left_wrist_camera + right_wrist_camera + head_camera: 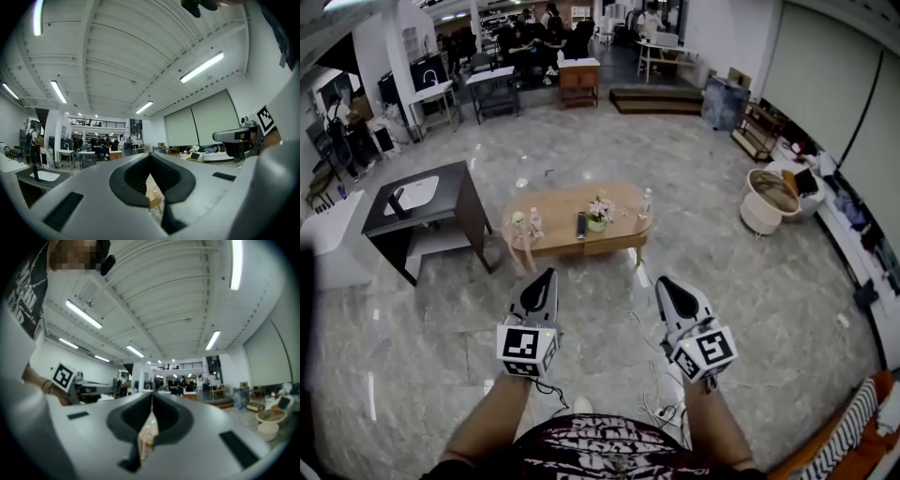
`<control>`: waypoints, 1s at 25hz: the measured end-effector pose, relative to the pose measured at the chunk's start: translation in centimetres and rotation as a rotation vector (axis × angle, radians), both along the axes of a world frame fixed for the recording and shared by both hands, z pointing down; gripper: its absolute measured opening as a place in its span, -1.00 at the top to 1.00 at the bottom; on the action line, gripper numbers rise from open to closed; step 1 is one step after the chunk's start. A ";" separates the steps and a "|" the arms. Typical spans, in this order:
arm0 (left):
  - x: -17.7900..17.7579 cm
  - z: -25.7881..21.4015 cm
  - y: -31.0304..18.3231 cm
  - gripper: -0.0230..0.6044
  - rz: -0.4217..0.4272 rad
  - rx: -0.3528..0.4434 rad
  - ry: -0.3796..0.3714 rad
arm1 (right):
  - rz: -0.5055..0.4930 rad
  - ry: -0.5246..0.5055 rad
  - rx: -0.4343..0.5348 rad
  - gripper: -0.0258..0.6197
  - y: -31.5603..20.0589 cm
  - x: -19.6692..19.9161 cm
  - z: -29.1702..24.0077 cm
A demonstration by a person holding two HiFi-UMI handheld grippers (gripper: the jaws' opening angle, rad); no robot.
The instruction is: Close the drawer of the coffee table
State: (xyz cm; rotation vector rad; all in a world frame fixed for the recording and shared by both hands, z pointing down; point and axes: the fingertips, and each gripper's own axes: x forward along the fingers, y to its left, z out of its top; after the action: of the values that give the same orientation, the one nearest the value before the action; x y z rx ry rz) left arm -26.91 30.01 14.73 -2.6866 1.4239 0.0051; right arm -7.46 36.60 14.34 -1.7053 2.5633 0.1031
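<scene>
The oval wooden coffee table (572,225) stands on the marble floor a good step ahead of me, with a small flower pot (599,214), two bottles and a dark remote on top. From this angle its drawer does not show. My left gripper (548,275) and right gripper (663,283) are held side by side at waist height, short of the table and pointing at it, both shut and empty. In the left gripper view the closed jaws (150,155) let a sliver of the table (153,191) show below their tips. The right gripper view has the same shut jaws (152,395) with the table (147,436) beneath.
A black sink cabinet (422,202) stands left of the table. A round white tub (766,199) is at the right, near a low shelf along the wall. Cables and a power strip (661,405) lie on the floor by my feet. People sit at desks far back.
</scene>
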 end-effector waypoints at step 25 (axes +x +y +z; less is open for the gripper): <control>-2.2 2.1 -10.4 0.86 -0.001 -0.049 0.029 | 0.003 0.023 -0.058 0.81 -10.1 -2.2 0.8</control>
State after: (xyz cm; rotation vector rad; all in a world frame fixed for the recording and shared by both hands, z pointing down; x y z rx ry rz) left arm -29.14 19.66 16.87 -2.7362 1.4517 0.0094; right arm -9.63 26.53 15.10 -1.7373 2.6052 0.0491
